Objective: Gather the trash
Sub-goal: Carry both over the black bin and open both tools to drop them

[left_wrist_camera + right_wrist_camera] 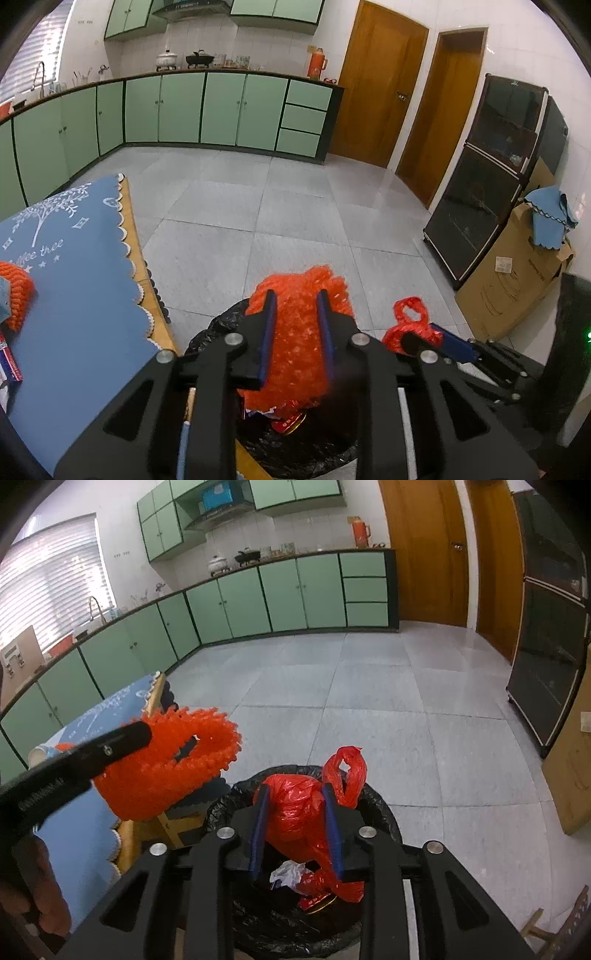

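I have the orange foam net (295,332) clamped between my left tool's (297,332) blue fingers, held above the black-lined trash bin (218,328). My right tool (295,830) is closed on a knotted red plastic bag (295,812), which hangs over the same bin (384,823), its loops sticking up past the right finger. Down in the bin lie a crumpled white wrapper (288,873) and red-and-gold scraps. Just left of the bin stands the bench, spread with a blue scalloped cloth (81,295). Only the left view shows another orange net (16,291) lying on that cloth. The right view alone shows the net is a hollow sleeve (173,771), and a paper cup (38,755) sits behind the left tool's arm.
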### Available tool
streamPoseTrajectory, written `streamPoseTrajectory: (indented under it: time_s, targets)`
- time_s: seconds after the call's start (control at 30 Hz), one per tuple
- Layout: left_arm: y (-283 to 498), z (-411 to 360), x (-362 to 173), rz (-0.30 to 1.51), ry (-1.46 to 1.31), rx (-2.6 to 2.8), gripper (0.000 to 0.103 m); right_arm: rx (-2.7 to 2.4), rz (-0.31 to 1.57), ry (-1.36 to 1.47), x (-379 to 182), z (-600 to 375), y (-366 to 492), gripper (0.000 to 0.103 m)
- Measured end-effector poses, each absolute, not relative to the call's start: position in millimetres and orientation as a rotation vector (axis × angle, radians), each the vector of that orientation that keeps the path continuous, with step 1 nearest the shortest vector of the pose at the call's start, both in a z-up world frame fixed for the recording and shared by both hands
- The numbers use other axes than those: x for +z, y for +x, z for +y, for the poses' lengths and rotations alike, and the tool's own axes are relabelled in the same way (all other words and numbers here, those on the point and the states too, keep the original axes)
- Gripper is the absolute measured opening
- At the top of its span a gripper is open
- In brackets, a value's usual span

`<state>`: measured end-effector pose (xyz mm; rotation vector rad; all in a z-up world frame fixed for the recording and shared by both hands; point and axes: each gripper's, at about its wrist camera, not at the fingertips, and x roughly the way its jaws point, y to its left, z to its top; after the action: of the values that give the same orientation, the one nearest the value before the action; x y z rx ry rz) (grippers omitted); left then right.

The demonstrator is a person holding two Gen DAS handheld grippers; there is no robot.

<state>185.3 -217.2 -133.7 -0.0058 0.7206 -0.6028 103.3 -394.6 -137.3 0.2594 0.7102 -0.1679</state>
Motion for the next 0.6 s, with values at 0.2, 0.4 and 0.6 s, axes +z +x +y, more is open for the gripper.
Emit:
streamPoseTrajectory:
  time_s: [0.2,0.4,0.6]
  targets:
    - [187,-211,-127,0.714,-0.026,-0.594,0.036,-0.199,0.722,0.252,-142,-398,107,0.053]
    - [187,-190,-112,0.686,-0.079,-0.557,0.042,-0.226,0.690,0.240,-131,-395,98,0.078]
    - [175,-149,-87,0.612,-0.089,-0.461,0.056,-0.198,0.613,0.228,-100,-377,90,0.093]
